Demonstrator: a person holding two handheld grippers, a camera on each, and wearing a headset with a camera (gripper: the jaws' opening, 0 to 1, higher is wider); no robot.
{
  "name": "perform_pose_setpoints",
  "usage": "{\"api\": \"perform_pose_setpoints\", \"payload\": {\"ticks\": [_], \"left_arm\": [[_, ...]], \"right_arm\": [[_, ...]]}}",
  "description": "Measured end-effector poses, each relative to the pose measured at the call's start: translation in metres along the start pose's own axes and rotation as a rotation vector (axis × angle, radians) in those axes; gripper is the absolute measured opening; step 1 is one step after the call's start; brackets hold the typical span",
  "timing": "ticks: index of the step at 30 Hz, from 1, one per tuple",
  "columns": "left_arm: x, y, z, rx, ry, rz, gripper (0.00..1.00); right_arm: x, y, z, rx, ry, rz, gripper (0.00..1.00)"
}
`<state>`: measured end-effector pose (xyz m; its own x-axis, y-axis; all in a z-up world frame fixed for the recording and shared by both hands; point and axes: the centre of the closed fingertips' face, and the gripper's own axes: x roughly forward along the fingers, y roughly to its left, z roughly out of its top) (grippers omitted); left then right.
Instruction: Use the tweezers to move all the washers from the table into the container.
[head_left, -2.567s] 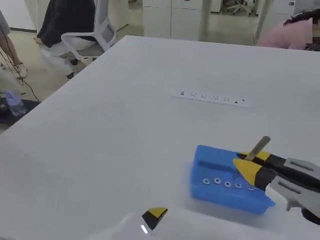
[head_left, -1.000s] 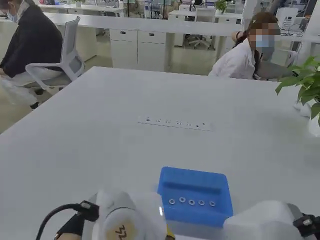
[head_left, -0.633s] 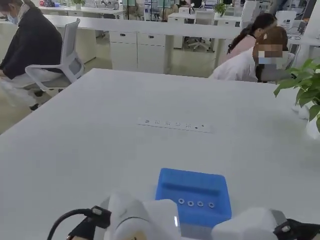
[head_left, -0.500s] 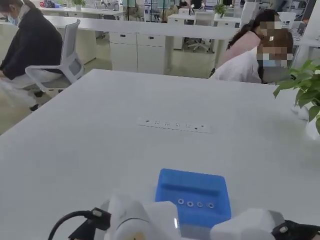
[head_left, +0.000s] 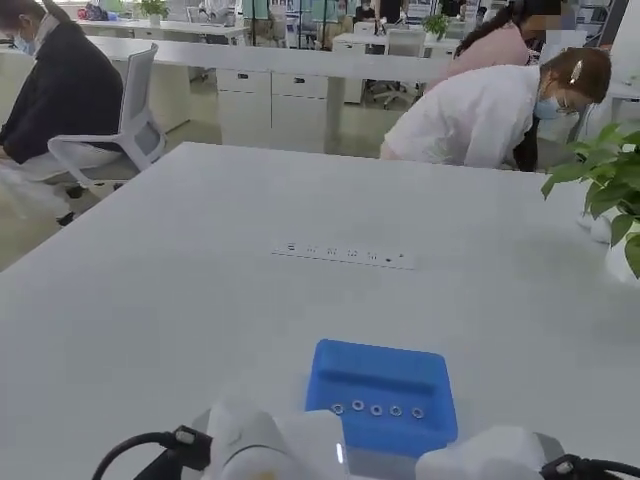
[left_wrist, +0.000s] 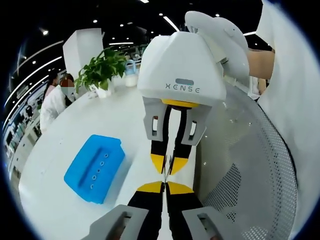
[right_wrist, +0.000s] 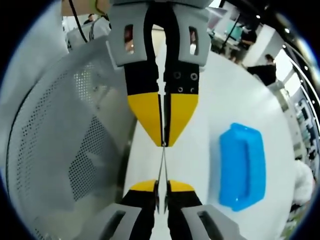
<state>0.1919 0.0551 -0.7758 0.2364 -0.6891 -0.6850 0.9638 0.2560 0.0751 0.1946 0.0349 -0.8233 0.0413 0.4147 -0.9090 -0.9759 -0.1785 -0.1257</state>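
Yellow-tipped jaws all round on this one, since the two grippers are pointed nose to nose down by the near side of the white table (head_left: 200, 300). The right gripper (right_wrist: 161, 186) has its jaws clamped on the tweezers (right_wrist: 161, 165), which look like a thin grey metal sliver seen edge-on. Their long axis runs dead straight out along the right gripper's own jaws, and the far end lands right at the tips of the left gripper (left_wrist: 164, 187). That one's jaws are pressed together with no gap, but honestly I can't tell if it's actually pinching the tweezers' end or just touching it. The blue container (head_left: 380, 372) sits on the table off to the side of both grippers, with its long side roughly parallel to the tweezers in the right gripper view. Five washers (head_left: 376, 409) lie inside it in a neat row along its length, close to its near wall in the head view.
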Motion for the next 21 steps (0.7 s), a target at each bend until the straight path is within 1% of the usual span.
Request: {"api": "perform_pose_setpoints", "payload": {"ticks": [3, 4, 6, 7, 8, 9, 11, 13, 14, 19, 20, 21], "left_arm": [[0.004, 0.002, -0.004, 0.01, 0.022, -0.001, 0.0], [0.006, 0.0, -0.007, 0.011, 0.038, -0.011, 0.0], [0.009, -0.001, -0.01, 0.012, 0.052, -0.018, 0.0], [0.011, -0.002, -0.013, 0.01, 0.072, -0.024, 0.0], [0.012, -0.002, -0.015, 0.022, 0.086, -0.029, 0.0], [0.013, -0.001, -0.016, 0.033, 0.096, -0.033, 0.0], [0.014, -0.001, -0.018, 0.034, 0.106, -0.045, 0.0], [0.014, 0.0, -0.024, 0.043, 0.128, -0.048, 0.0], [0.015, 0.0, -0.026, 0.049, 0.131, -0.051, 0.0], [0.016, 0.002, -0.038, 0.017, 0.15, -0.075, 0.0], [0.016, 0.002, -0.041, 0.01, 0.164, -0.081, 0.0], [0.017, 0.001, -0.043, 0.011, 0.172, -0.085, 0.0]], "right_arm": [[0.007, -0.001, 0.0, 0.028, -0.033, -0.006, 0.05], [0.01, 0.001, -0.001, 0.041, -0.044, -0.001, 0.05], [0.015, 0.001, -0.003, 0.063, -0.063, -0.008, 0.05], [0.017, 0.001, -0.003, 0.069, -0.074, -0.013, 0.05], [0.02, 0.003, -0.002, 0.082, -0.096, -0.015, 0.05], [0.021, 0.004, -0.002, 0.091, -0.104, -0.016, 0.05], [0.024, 0.004, -0.002, 0.091, -0.113, -0.021, 0.05], [0.026, 0.003, 0.0, 0.098, -0.125, -0.028, 0.06], [0.027, 0.002, 0.0, 0.103, -0.128, -0.029, 0.06], [0.032, 0.0, 0.004, 0.188, -0.183, -0.043, 0.07], [0.034, 0.0, 0.006, 0.215, -0.21, -0.045, 0.07], [0.034, 0.0, 0.006, 0.231, -0.219, -0.047, 0.08]]}}
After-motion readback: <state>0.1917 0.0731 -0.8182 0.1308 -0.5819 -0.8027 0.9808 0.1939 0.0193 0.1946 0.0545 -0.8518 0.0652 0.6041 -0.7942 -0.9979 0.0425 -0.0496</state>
